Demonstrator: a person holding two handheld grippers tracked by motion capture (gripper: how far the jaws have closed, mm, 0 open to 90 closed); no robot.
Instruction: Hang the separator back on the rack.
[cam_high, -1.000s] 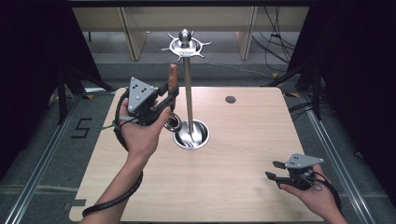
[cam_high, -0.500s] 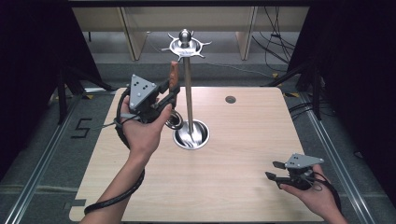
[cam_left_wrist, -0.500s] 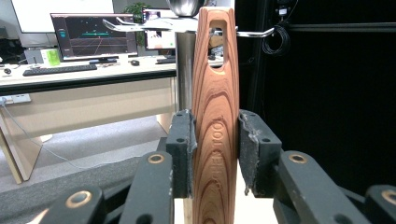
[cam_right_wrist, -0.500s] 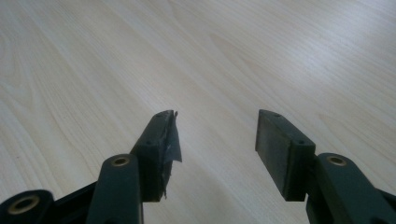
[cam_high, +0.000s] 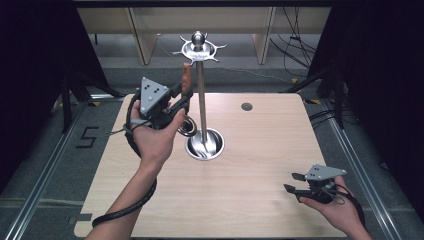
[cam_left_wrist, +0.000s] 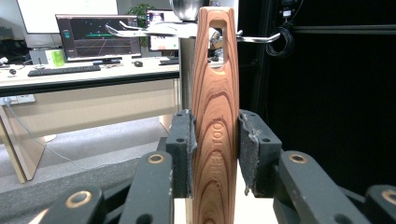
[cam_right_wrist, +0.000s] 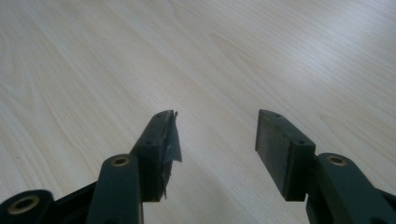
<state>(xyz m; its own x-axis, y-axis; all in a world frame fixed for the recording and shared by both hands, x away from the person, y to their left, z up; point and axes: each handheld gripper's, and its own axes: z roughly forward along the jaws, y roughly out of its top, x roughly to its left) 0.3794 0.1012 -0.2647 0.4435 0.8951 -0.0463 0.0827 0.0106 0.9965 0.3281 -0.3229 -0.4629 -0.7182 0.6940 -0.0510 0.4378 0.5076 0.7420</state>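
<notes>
My left gripper (cam_high: 184, 98) is raised left of a metal stand (cam_high: 201, 100) and is shut on a wooden utensil handle (cam_high: 187, 76), held upright. In the left gripper view both pads (cam_left_wrist: 181, 144) press the handle (cam_left_wrist: 215, 98) at mid-length. Its slotted top end sits level with the stand's hook arms (cam_left_wrist: 261, 38), just in front of them. The handle's lower end is hidden behind the hand. My right gripper (cam_high: 291, 183) rests low over the table's near right corner, and its jaws (cam_right_wrist: 217, 135) stand open over bare wood with nothing between them.
The stand's round shiny base (cam_high: 205, 146) sits mid-table on the light wooden table (cam_high: 260, 150). A dark round hole (cam_high: 246, 106) lies at the back right. Beyond the table are desks with monitors (cam_left_wrist: 98, 39) and dark curtains at both sides.
</notes>
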